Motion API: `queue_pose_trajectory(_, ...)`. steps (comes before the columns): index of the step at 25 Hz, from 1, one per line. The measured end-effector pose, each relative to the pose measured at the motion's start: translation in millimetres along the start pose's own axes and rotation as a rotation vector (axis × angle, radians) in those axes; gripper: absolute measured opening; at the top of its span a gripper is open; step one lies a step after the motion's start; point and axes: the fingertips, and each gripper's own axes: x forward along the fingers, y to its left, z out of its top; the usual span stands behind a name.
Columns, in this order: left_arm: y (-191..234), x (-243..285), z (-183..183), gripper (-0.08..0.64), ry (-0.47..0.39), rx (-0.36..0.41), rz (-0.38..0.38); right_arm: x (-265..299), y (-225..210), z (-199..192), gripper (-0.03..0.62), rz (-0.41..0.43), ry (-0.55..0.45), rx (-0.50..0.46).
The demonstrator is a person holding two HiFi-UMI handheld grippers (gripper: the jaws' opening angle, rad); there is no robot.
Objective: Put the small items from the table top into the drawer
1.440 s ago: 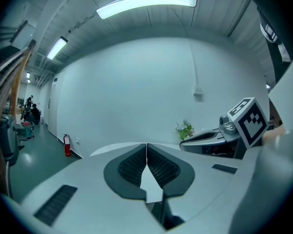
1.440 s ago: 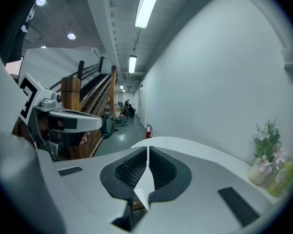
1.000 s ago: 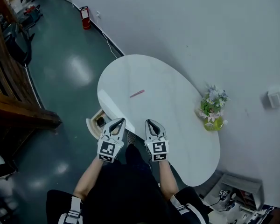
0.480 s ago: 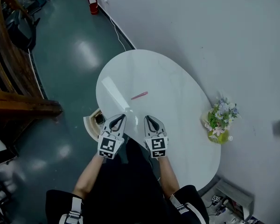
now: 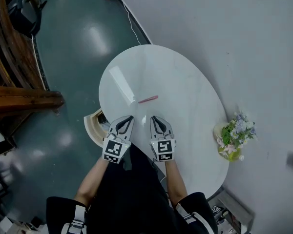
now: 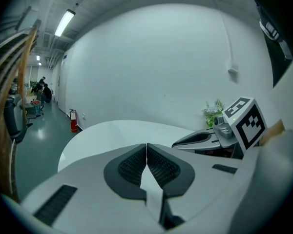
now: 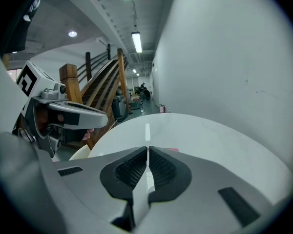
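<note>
Fingers (image 6: 132, 167) of left gripper (image 5: 127, 120) pressed together, nothing between; right gripper (image 5: 155, 119) likewise closed, empty. Both at near edge of white oval table (image 5: 185, 82). Slim pink stick-like item (image 5: 148, 100) lies flat mid-table, slightly slanted, just beyond fingertips.

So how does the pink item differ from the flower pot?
The pink item is a thin stick lying flat near the middle of the white table; the flower pot is bulkier and stands upright at the table's edge. The pink item is one plain colour; the flower pot holds mixed flowers over a yellow-green base. Both rest on the table.
</note>
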Motion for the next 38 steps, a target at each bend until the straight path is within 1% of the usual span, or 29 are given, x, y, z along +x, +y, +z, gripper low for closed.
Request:
queue_pose_trajectory(4, 2.4, 8.8, 1.6, 0.020, 0.002, -0.011, 0.009, 11.5, -3.9, 2.4, 0.038, 0.051, -0.012, -0.020)
queue_pose_trajectory(11, 13.6, 11.2, 3.4, 0.020, 0.005, -0.036, 0.043, 45.6, -13.6, 5.5, 0.042, 0.087, 0.030, -0.189)
queue_pose_trajectory(12, 14.8, 11.3, 3.3, 0.020, 0.006, -0.038, 0.048, 52.2, -14.1, 4.1, 0.063, 0.102, 0.042, -0.207)
queue_pose_trajectory(13, 15.7, 11.6, 3.1, 0.020, 0.007, -0.041, 0.052, 58.6, -14.4, 2.5, 0.110, 0.120, 0.055, -0.221)
queue_pose_trajectory(14, 16.4, 12.1, 3.0, 0.020, 0.008, -0.044, 0.055, 64.6, -15.2, 1.8, 0.140, 0.135, 0.064, -0.231)
queue_pose_trajectory(18, 20.2, 12.2, 2.8, 0.020, 0.010, -0.051, 0.064, 84.6, -20.9, 2.1, 0.187, 0.151, 0.092, -0.273)
queue_pose_trajectory(21, 24.5, 11.7, 2.0, 0.020, 0.015, -0.053, 0.073, 95.5, -19.5, -0.2, 0.213, 0.185, 0.128, -0.304)
queue_pose_trajectory(25, 34.6, 10.7, 2.5, 0.020, 0.016, -0.058, 0.087, 105.8, -14.6, -5.3, 0.229, 0.222, 0.172, -0.325)
queue_pose_trajectory(32, 49.6, 10.1, 4.7, 0.020, 0.010, -0.067, 0.118, 116.8, -12.8, -19.2, 0.232, 0.244, 0.236, -0.339)
queue_pose_trajectory(38, 56.0, 10.5, 5.5, 0.020, 0.007, -0.073, 0.129, 118.9, -13.9, -23.8, 0.232, 0.253, 0.262, -0.298)
